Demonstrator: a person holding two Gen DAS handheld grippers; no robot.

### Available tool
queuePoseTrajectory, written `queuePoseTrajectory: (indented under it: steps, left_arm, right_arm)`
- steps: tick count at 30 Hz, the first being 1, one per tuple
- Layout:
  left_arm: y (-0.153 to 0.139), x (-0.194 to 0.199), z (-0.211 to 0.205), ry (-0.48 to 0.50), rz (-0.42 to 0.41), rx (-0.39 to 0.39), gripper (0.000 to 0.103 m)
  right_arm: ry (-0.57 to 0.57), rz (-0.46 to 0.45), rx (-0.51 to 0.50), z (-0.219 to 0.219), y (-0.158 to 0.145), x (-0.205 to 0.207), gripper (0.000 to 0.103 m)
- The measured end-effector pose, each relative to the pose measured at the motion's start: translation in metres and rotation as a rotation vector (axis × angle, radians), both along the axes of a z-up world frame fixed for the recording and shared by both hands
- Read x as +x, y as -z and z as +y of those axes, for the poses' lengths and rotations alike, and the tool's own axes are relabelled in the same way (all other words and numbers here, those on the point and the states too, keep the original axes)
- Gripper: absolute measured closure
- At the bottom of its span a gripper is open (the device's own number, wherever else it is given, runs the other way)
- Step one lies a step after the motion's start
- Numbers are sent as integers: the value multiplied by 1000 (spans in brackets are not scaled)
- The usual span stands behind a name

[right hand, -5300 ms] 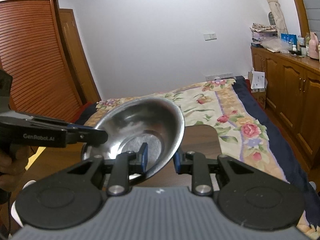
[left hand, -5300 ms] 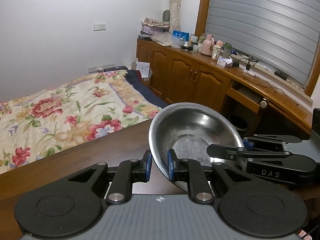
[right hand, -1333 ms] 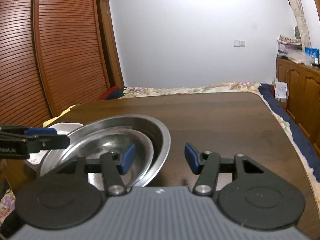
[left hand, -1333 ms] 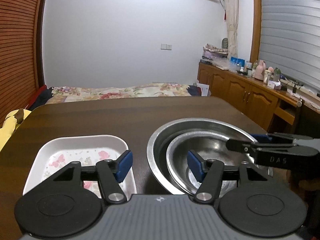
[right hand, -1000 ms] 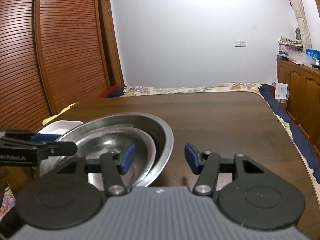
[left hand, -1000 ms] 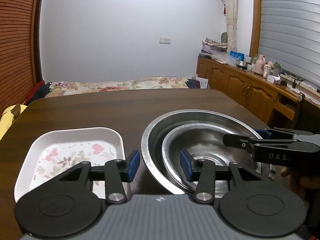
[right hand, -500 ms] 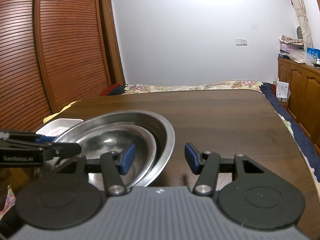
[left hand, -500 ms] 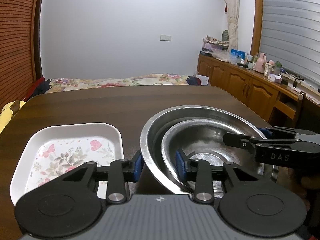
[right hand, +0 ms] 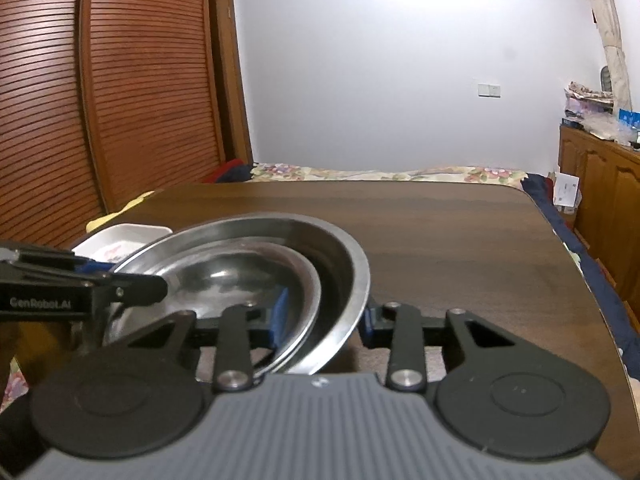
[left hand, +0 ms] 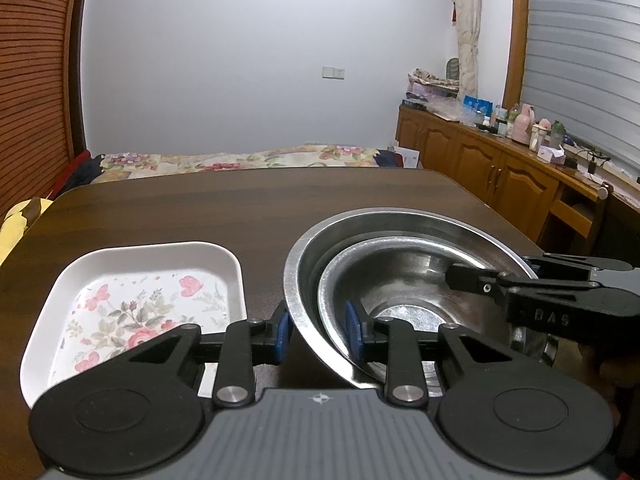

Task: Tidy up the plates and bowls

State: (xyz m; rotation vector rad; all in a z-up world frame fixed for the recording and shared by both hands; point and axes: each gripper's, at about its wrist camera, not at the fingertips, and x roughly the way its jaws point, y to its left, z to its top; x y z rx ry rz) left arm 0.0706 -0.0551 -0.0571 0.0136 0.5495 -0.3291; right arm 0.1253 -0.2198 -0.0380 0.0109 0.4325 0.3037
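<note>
Both grippers are now closing on the nested steel bowls, where a second ago their jaws stood spread to either side of the walls. Nearest the lens in the left wrist view, the left gripper (left hand: 316,330) has one blue pad outside the large bowl (left hand: 400,220) and the other inside the small bowl (left hand: 404,276), so both walls at the stack's 8 o'clock edge sit between its narrowing jaws; whether the pads already press on the metal cannot be told. The right gripper (right hand: 324,316), seen in its own view, straddles the opposite edge the same way, at about 4 o'clock on the stack, jaws also narrowing around both walls. The paired pinch suggests the stack is about to be lifted or shifted as one, with nesting apparently done. The bowls are polished, scuffed stainless steel, the smaller one sitting off-centre toward the near side of the larger. At 9 o'clock from the stack, just beside it, a white rectangular floral tray (left hand: 152,292) lies flat on the dark wooden table (left hand: 260,208). Beyond the table's far edge, at 12 o'clock, is a bed with a flowered cover (left hand: 240,160).
</note>
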Motion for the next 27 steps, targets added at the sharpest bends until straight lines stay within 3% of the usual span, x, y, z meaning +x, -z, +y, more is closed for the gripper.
queuePoseTrajectory:
  steps: [4,18,27]
  left_arm:
    - [-4,-1,6,-13,7,-21,73]
    - [-42,-13,63,-86,-64,-94,73]
    - [-44,-17,101,-154,-76,-90,73]
  right_arm:
    - [-5,12,65,-2,-6,0,70]
    - [-109,-32,54,38,-35,5,70]
    - [-195,-3,31,74,-33,11,70]
